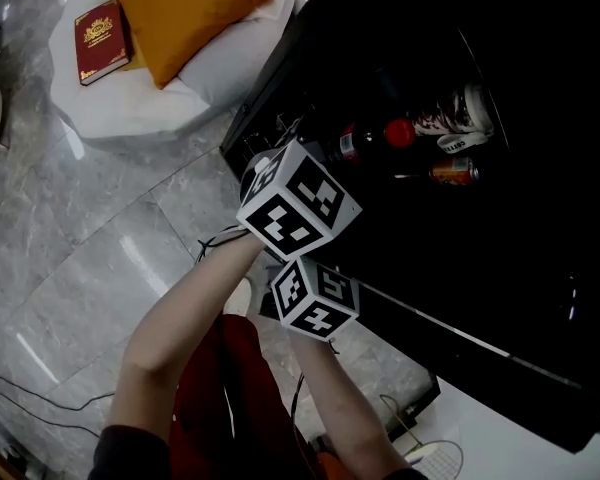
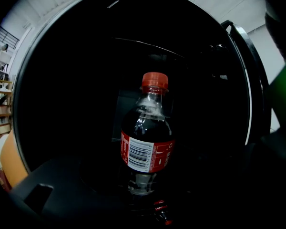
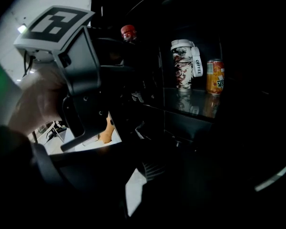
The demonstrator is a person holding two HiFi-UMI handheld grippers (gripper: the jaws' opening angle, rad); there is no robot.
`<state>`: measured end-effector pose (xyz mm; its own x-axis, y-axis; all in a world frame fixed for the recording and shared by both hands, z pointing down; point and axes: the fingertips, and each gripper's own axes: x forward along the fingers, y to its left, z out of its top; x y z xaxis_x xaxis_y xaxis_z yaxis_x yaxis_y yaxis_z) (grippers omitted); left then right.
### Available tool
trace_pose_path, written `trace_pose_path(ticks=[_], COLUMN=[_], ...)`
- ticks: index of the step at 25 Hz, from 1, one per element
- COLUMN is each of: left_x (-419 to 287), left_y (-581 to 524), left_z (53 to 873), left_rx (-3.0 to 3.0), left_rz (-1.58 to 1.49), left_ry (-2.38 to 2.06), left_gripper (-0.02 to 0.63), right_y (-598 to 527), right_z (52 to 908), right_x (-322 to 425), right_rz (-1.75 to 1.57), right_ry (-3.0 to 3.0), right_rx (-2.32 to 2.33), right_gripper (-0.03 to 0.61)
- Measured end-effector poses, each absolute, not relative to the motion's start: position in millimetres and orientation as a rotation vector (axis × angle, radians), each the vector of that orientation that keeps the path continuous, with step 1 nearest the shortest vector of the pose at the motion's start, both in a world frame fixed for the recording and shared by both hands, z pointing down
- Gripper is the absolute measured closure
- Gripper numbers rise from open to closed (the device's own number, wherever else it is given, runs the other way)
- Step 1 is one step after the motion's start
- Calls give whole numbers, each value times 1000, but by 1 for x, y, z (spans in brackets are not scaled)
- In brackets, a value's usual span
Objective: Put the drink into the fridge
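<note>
The bottle [image 2: 148,147] stands upright between the jaws of my left tool [image 1: 325,163], red cap on top and label facing me. The jaws are spread wide around its lower body and seem to be pinching it, since it hangs in the air at the mouth of the fridge [image 1: 540,268] and rests on nothing I can see. The dark inside of the fridge lies just behind it. Further in, a shelf [image 3: 190,104] carries a cup [image 3: 183,63] and, just beside it, a can [image 3: 215,77]. The bottle is near them but not yet over the shelf.

My right tool [image 3: 148,175] hangs lower, beside the left one, pointing down toward the fridge's lower front. Its jaws are lost in the dark, so I cannot tell how they stand or whether they hold anything.

I judge this to be the carry-in step: the drink is lifted but not yet placed. Next I need to push the left tool level and deeper, keep the bottle upright, and pick a bare patch of shelf clear of the cup and can. Then I lower the base flat before I let the jaws go.
</note>
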<state>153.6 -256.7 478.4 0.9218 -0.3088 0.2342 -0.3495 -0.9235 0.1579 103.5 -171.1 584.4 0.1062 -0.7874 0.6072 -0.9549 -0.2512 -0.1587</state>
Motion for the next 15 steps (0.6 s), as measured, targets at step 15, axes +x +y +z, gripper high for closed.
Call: trace_pose_path(ticks=[15], left_x=[190], left_y=[-276], left_z=[486], left_rx=[2899], left_rz=[345], left_ry=[-478], left_gripper=[291], right_y=[-186], right_z=[573], right_x=[116], right_rz=[897], right_ry=[-1719], right_rx=[2115], right_gripper=[561])
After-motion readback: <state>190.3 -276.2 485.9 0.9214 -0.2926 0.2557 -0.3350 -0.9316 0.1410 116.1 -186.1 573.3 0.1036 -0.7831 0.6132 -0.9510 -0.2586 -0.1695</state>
